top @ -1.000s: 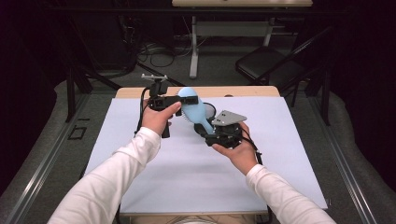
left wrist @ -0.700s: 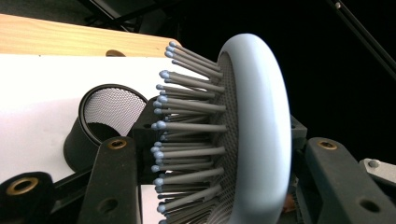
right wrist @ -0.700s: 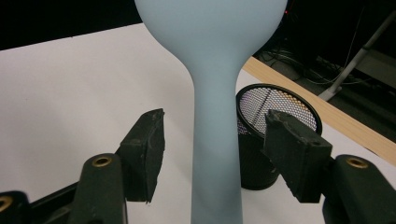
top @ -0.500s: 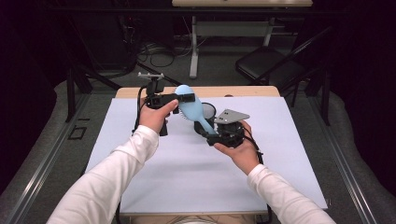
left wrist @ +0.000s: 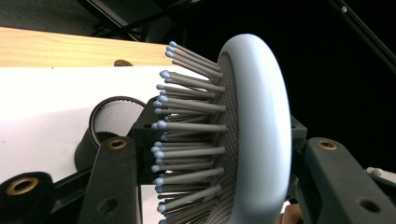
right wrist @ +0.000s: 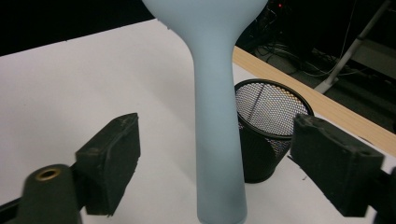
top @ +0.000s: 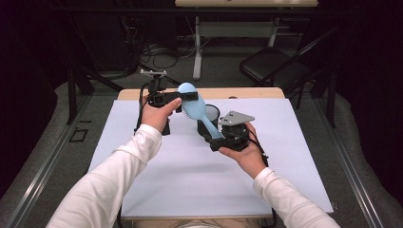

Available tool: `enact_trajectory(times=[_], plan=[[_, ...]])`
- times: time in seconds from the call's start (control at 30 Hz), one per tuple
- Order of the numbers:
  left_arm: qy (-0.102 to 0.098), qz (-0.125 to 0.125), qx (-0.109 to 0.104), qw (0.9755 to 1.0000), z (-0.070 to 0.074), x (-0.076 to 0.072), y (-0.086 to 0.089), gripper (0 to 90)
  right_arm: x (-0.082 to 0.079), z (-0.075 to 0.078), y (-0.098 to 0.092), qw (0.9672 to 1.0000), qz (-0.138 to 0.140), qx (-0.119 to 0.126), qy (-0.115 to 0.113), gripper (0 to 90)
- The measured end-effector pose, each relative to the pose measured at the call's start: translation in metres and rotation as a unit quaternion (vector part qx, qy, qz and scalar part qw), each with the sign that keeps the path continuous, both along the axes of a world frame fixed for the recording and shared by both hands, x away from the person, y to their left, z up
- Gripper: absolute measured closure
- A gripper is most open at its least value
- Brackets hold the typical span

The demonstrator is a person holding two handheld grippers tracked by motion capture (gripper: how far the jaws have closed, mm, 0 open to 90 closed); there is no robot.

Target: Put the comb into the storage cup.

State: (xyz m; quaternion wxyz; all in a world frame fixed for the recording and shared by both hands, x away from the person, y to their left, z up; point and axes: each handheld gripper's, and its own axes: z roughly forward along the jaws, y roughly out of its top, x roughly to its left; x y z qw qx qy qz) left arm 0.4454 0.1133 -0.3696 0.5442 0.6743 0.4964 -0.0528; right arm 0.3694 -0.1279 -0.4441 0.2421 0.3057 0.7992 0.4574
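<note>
Reaching in from the left, the left gripper is held above the far part of the bench, its jaws pinching the oval head of the pale blue hairbrush. The brush hangs in the air, grey blue-tipped bristles facing sideways, its handle slanting down toward the right gripper. That gripper's jaws have just been opening and now stand spread, the handle between them untouched. A black mesh cup stands just behind. Earlier the brush sat slightly lower and nearer the right hand.
</note>
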Motion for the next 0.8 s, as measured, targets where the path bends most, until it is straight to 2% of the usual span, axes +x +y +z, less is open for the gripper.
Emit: enact_trajectory(times=[0.1,0.23,0.43,0.8], plan=[[0.000,0.002,0.003,1.0000,0.0017,0.0012,0.0006,50.0,-0.0013,0.0002,0.0008,1.0000,0.006,0.001,0.002,14.0],[-0.002,0.005,0.002,1.0000,0.0034,0.0031,0.0018,49.9,-0.0023,0.0006,0.0018,0.9999,0.008,0.001,0.006,5.2],[-0.005,0.012,0.002,0.9999,0.0046,0.0065,0.0050,49.9,-0.0022,0.0032,-0.0004,0.9999,0.000,0.009,0.010,0.0],[-0.006,0.021,0.003,0.9998,0.0069,0.0095,0.0087,49.9,-0.0028,0.0044,-0.0002,0.9999,-0.004,0.012,0.010,0.0]])
